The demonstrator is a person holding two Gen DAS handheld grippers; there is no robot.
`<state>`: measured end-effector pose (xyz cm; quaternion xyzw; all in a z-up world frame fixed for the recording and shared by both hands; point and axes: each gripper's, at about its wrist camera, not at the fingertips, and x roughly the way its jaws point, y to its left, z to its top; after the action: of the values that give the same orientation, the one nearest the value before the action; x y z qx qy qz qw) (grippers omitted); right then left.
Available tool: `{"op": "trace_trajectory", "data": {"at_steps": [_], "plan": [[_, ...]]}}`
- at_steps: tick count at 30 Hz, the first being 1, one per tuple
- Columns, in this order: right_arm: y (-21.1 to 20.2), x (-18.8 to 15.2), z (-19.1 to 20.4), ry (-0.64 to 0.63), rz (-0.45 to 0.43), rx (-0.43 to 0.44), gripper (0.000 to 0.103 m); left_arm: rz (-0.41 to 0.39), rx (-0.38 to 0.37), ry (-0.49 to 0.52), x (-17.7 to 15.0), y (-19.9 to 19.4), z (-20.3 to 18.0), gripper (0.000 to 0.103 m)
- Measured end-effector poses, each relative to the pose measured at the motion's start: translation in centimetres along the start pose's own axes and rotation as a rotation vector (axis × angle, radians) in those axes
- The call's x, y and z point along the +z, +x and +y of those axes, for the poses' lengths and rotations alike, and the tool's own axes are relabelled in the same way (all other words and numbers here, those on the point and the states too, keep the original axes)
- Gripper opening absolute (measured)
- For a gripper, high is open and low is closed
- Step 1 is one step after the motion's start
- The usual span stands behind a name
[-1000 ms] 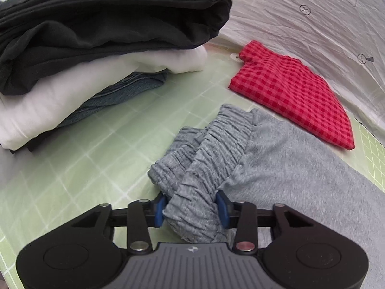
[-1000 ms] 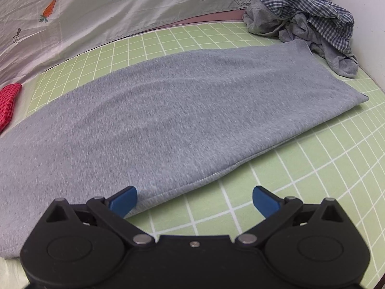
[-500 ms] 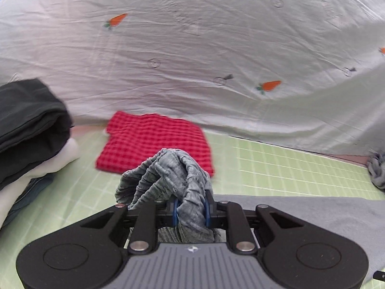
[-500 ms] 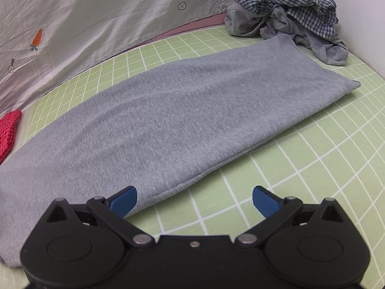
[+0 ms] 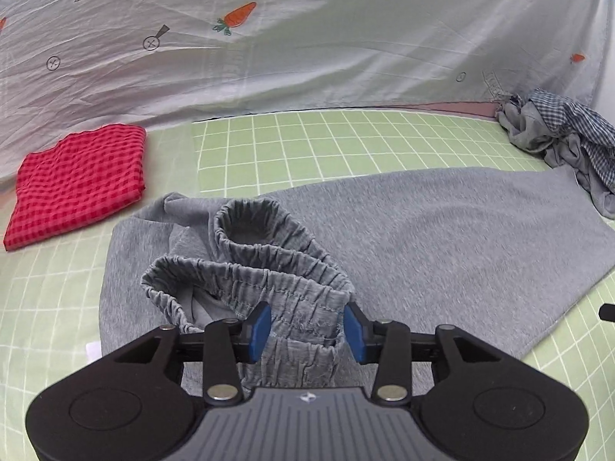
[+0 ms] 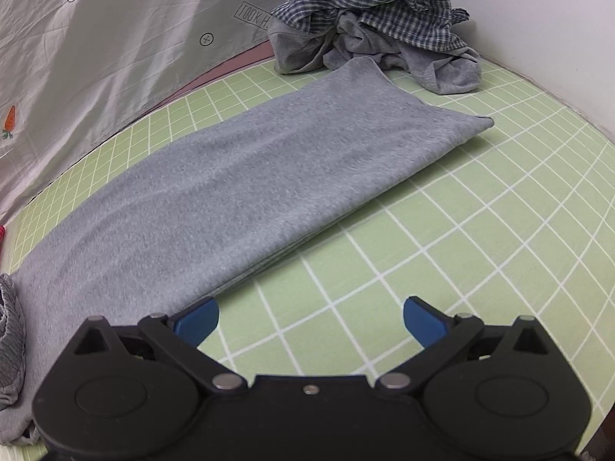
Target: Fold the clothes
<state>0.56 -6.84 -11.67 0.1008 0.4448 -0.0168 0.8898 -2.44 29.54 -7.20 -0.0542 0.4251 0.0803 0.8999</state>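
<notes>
Left gripper (image 5: 306,326) is opening, with the gathered waistband (image 5: 250,265) of the grey sweatpants (image 5: 442,230) still between its blue pads, folded back over the flat legs. Only this view shows the folded red checked cloth (image 5: 78,184), far left of the jaws. Right gripper (image 6: 310,317) gapes wide over bare green grid mat (image 6: 480,230), nothing in it; the pants edge sits just by its left pad. Its view gets the crumpled plaid pile (image 6: 376,23) up close.
</notes>
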Motion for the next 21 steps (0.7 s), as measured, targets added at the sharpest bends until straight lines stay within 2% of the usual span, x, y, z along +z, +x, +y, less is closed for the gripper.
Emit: {"op": "trace_trajectory", "data": {"at_steps": [3, 6, 7, 11, 15, 21], "plan": [[0.5, 1.0, -1.5, 0.039, -0.011, 0.006, 0.103, -0.008, 0.034, -0.065, 0.5, -0.7, 1.1, 0.047], [1.1, 2.3, -3.0, 0.077, -0.027, 0.013, 0.103, -0.015, 0.079, -0.134, 0.8, -1.3, 2.7, 0.066], [1.4, 2.8, -3.4, 0.084, -0.027, 0.012, 0.103, -0.011, 0.106, -0.146, 0.9, -1.2, 3.2, 0.068], [3.0, 4.7, -4.9, 0.105, -0.025, 0.001, 0.103, 0.023, 0.208, -0.192, 0.8, -0.8, 5.6, 0.069], [4.4, 6.7, -6.2, 0.139, -0.048, -0.016, 0.103, 0.055, 0.277, -0.223, 0.7, -0.7, 7.8, 0.069], [6.1, 8.1, -7.0, 0.165, -0.053, -0.045, 0.103, 0.125, 0.389, -0.171, 0.3, 0.9, 9.3, 0.069]]}}
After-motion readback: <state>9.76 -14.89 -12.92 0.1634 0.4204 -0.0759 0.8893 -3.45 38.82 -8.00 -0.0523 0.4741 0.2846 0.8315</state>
